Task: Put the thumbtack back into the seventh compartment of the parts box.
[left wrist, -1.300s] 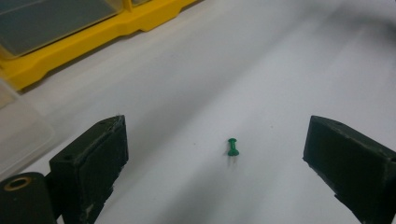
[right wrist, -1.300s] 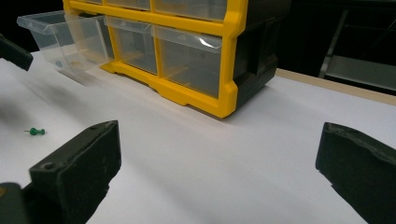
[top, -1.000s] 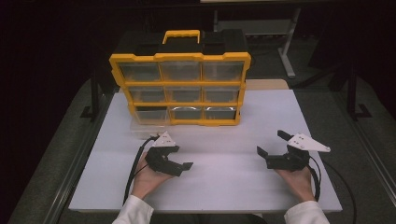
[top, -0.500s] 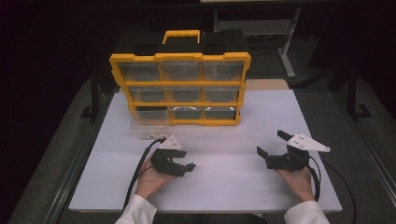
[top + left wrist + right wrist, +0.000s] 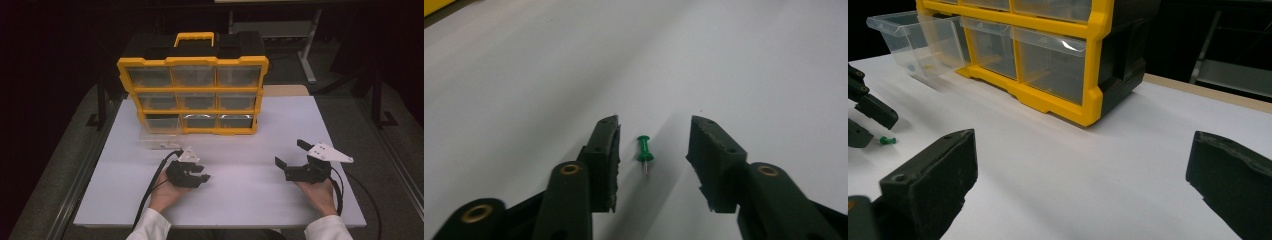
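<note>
A small green pushpin (image 5: 644,151) lies on the white table (image 5: 240,150), its needle pointing toward the camera in the left gripper view. My left gripper (image 5: 655,131) straddles it. The jaws have just been closing, and neither pad touches the pin, which sits nearer the left pad. From above, the left gripper (image 5: 203,174) hovers low at front left. The right gripper (image 5: 290,153) rests open and empty at front right. In the right gripper view, the pushpin (image 5: 887,141) lies beside the left gripper's fingers (image 5: 870,111), and my right gripper (image 5: 1083,150) gapes wide.
A yellow and black organizer (image 5: 192,95) with clear drawers stands at the back of the table. One clear drawer (image 5: 159,140) is pulled out at the lower left and rests on the table, and the same drawer (image 5: 913,40) appears in the right gripper view. Dark floor surrounds the table.
The left gripper's jaws have narrowed while the hand shifted only slightly. The right hand and gripper have not moved.
</note>
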A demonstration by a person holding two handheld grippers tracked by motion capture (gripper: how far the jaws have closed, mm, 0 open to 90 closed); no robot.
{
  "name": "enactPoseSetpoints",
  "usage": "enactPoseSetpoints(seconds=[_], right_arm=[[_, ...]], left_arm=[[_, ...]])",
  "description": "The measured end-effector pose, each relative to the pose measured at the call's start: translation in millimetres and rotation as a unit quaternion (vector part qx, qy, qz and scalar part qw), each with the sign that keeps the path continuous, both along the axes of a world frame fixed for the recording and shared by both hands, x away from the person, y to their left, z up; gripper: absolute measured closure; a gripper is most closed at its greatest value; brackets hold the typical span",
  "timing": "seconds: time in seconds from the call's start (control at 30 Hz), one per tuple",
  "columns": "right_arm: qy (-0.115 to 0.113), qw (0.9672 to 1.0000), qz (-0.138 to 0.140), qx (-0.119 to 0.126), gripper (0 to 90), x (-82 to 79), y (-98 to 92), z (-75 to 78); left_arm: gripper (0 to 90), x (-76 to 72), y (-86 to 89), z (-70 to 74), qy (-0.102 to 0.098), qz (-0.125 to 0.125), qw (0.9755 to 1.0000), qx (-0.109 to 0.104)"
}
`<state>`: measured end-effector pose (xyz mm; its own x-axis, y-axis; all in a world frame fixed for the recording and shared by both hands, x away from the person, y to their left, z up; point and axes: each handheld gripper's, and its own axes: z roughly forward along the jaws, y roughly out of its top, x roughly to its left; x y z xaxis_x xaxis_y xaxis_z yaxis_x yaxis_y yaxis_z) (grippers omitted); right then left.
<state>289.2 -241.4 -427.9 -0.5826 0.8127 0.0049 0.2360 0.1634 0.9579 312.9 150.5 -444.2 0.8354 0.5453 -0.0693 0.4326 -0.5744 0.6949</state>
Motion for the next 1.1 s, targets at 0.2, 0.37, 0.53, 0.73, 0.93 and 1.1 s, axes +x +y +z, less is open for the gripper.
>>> enactPoseSetpoints(seconds=[0.2,0.37,0.53,0.73,0.93,1.1], right_arm=[[0.001,1.0000,0.001,0.000,0.0,0.0,0.3,-0.1],[0.000,1.0000,0.001,0.000,0.0,-0.1,0.3,0.0],[0.000,1.0000,0.002,0.000,0.0,-0.1,0.2,0.0],[-0.001,1.0000,0.001,0.000,0.0,-0.1,0.0,0.1],[-0.001,1.0000,0.001,0.001,0.0,-0.1,0.1,0.1],[-0.001,1.0000,0.001,0.001,0.0,-0.1,0.1,0.1]], left_arm=[[66.3,-0.1,-1.0,-1.3,0.001,-0.011,0.9999,0.004],[73.8,-0.2,-2.5,-2.7,-0.003,-0.014,0.9998,0.011],[79.3,0.7,-5.0,-5.8,-0.004,-0.021,0.9995,0.023],[83.2,1.6,-5.5,-5.7,-0.012,-0.022,0.9993,0.027],[83.5,1.9,-3.2,-2.8,-0.013,-0.018,0.9996,0.016],[83.7,1.5,-0.2,0.6,-0.017,-0.012,0.9997,0.014]])
